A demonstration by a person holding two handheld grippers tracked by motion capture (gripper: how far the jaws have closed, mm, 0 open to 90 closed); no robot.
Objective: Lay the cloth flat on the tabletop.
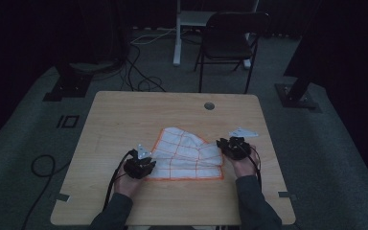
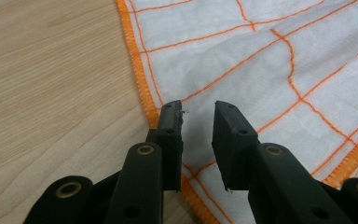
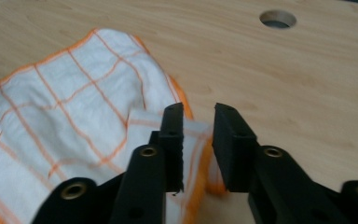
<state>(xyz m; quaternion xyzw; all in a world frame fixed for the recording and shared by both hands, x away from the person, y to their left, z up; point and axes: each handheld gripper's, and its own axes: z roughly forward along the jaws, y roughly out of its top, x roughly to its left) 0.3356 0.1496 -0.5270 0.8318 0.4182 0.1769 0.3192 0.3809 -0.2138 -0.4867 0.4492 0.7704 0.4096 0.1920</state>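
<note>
White cloth [image 1: 187, 153] with orange grid lines and orange stitched hem lies rumpled on the wooden surface [image 1: 124, 115], toward the person's side of centre. Far edge of cloth humped and creased; near edge runs flat and straight.

Left gripper [image 1: 141, 166] at the cloth's near left corner. In the left gripper view its jaws stand parted over that corner, a gap between the pads, cloth [image 2: 261, 60] lying flat beneath and not pinched. Released.

Right gripper [image 1: 231, 146] at the cloth's right edge. In the right gripper view the jaws stand apart with a raised fold of the orange hem [image 3: 200, 158] between them; pads not pressing on it. Released.

Round hole [image 3: 278, 18] in the surface, beyond the cloth.
</note>
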